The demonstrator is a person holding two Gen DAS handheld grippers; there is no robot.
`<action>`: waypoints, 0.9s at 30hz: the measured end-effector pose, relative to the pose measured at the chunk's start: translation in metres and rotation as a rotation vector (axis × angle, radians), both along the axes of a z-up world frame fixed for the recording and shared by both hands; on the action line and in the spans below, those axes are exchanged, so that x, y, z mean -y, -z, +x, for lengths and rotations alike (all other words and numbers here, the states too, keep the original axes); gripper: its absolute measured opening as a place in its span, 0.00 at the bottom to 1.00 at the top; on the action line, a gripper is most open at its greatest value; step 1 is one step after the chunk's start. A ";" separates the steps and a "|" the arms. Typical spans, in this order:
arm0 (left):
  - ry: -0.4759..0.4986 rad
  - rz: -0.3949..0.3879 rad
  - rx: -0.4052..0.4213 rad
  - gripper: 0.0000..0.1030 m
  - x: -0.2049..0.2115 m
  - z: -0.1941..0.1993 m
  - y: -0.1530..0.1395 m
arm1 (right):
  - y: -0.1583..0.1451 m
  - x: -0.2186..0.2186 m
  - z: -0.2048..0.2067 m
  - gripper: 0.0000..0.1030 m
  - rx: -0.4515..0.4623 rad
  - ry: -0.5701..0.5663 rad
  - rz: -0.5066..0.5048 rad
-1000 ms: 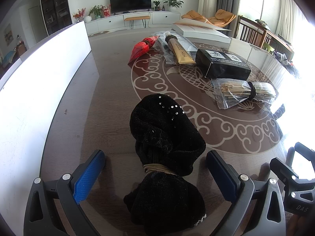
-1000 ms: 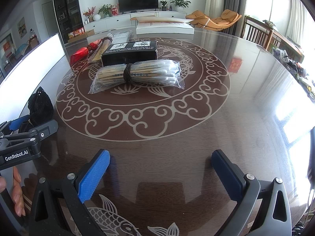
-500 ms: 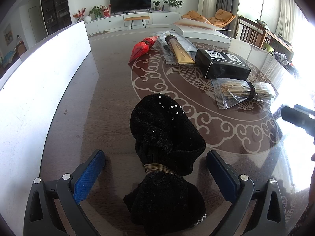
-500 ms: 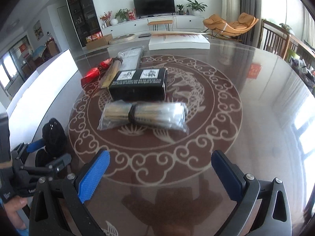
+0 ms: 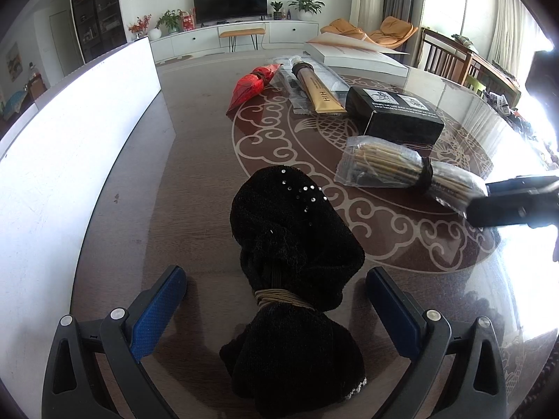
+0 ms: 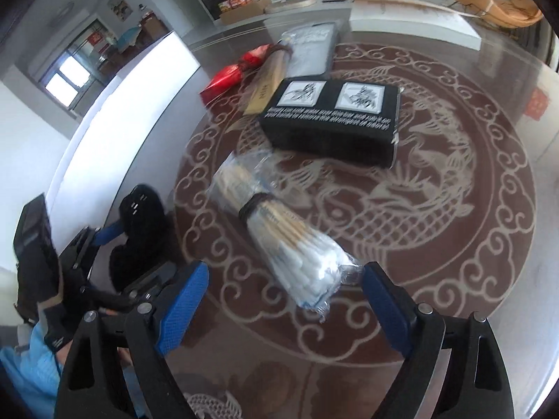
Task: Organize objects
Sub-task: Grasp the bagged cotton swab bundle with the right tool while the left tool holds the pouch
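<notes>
black cloth bundle (image 5: 297, 255) filling left view, swab pack (image 6: 290, 244) centred in right view

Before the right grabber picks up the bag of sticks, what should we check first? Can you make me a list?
1. Right gripper lined up with the bag of sticks: ok, the bag's near end sits between the fingers.
2. Jaws wide enough: ok, closing now, pads not yet touching.
3. Bag free of the black box: ok, apart.
4. Left gripper out of the way: ok, it is open around the black cloth bundle, off to the side.
5. Firm grip spot: cannot tell, the picture is blurred.
</notes>
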State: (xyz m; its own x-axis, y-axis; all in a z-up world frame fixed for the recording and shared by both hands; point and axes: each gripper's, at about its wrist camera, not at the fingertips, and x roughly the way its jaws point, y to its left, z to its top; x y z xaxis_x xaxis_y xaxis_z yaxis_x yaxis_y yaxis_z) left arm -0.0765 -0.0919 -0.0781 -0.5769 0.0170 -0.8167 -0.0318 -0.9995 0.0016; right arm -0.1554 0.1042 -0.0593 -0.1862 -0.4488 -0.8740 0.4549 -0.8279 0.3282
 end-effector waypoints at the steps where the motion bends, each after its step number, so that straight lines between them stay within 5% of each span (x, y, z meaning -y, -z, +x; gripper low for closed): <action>1: 0.003 0.001 0.001 1.00 0.000 0.000 0.000 | -0.003 0.004 0.009 0.87 -0.014 -0.025 0.035; 8: 0.023 0.003 0.038 1.00 0.010 -0.006 -0.006 | -0.019 0.044 0.004 0.87 -0.153 -0.042 0.213; 10: 0.022 0.028 0.045 0.70 0.018 -0.007 -0.009 | -0.009 0.067 -0.004 0.87 -0.152 -0.071 0.254; 11: 0.025 0.026 0.049 0.64 0.019 -0.007 -0.010 | -0.002 0.077 -0.006 0.87 -0.145 -0.090 0.274; 12: 0.035 0.014 0.043 0.41 0.020 -0.007 -0.011 | 0.003 0.083 -0.007 0.77 -0.142 -0.106 0.298; 13: 0.044 -0.002 0.036 0.30 0.019 -0.007 -0.012 | 0.008 0.088 -0.008 0.52 -0.135 -0.115 0.322; 15: 0.054 0.035 0.026 0.29 0.024 -0.001 -0.016 | 0.003 0.086 -0.005 0.29 -0.121 -0.093 0.271; 24: 0.048 0.242 -0.059 0.29 0.048 0.061 -0.075 | -0.062 0.066 0.029 0.28 -0.143 0.040 0.095; 27: 0.021 0.228 -0.119 0.29 0.075 0.078 -0.115 | -0.102 0.097 0.033 0.28 -0.151 0.037 -0.040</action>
